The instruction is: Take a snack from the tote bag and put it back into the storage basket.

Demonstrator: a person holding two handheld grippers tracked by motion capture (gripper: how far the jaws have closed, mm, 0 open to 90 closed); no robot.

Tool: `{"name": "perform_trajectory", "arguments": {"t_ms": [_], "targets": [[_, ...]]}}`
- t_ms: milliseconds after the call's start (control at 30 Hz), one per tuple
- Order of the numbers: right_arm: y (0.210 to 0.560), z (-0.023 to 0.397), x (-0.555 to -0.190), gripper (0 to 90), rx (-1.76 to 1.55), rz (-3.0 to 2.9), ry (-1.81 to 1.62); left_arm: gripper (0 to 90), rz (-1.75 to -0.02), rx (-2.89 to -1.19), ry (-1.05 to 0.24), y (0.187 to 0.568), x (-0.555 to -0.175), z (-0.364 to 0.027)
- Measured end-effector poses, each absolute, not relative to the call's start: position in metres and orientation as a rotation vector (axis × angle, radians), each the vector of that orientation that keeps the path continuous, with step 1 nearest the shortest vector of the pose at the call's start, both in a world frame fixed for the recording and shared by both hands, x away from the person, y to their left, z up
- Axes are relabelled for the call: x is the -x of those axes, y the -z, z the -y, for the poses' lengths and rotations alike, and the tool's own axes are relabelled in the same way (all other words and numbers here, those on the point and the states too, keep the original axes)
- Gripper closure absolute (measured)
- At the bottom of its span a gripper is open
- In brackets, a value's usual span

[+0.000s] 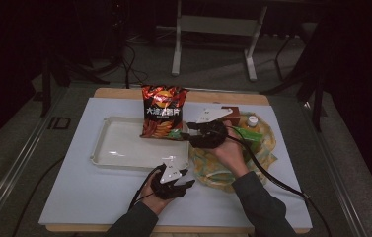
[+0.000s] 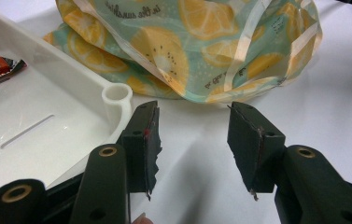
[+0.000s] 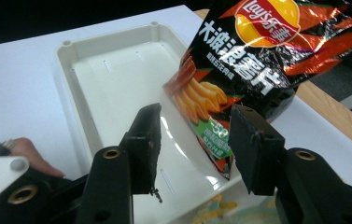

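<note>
- Unpacking of the lemon-print shopping bag (image 1: 223, 165) into the white plastic tray (image 1: 109, 148) looks to be the work in hand; I judge the step to be the setting down of the Lay's crisp packet (image 1: 163, 112).
- Crisp packet: it stands upright at the tray's far right end, its lower edge inside the tray, leaning a little; in the right gripper view its green corner (image 3: 218, 140) sits just beyond the jaws.
- Right gripper (image 1: 192, 132): jaws parted about halfway, pads apart from the foil, nothing gripped; it hangs just beside the packet's lower right corner, above the tray's right rim.
- Left gripper (image 1: 186, 178): jaws half open and empty, resting low over the white table cover (image 1: 75, 197), between the tray's near right corner post (image 2: 117, 93) and the bag (image 2: 201, 51).
- Still in the bag: a bottle with a white cap (image 1: 252, 120) and something green (image 1: 246, 134).
- Next move, as I judge it: draw the right gripper clear without toppling the packet, then reach into the bag's mouth for the next item, perhaps with the left gripper steadying the loose fabric.
</note>
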State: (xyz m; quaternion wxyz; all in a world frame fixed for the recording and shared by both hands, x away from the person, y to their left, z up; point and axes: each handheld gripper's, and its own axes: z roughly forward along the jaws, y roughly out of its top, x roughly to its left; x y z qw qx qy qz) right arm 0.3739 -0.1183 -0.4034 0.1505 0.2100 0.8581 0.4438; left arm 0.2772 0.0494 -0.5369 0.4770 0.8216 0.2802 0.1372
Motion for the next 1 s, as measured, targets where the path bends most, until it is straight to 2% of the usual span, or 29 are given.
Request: {"name": "perform_trajectory", "arguments": {"t_ms": [467,1000], "targets": [[0.404,0.151,-0.359,53.8,-0.651,-2.443,-1.236,52.8,-0.686,-2.006,-0.336,0.537,-0.277,-0.049],[0.414,0.197,-0.351,59.3,-0.714,-2.414,-1.183,52.8,-0.685,-2.011,-0.335,0.537,-0.277,-0.049]]}}
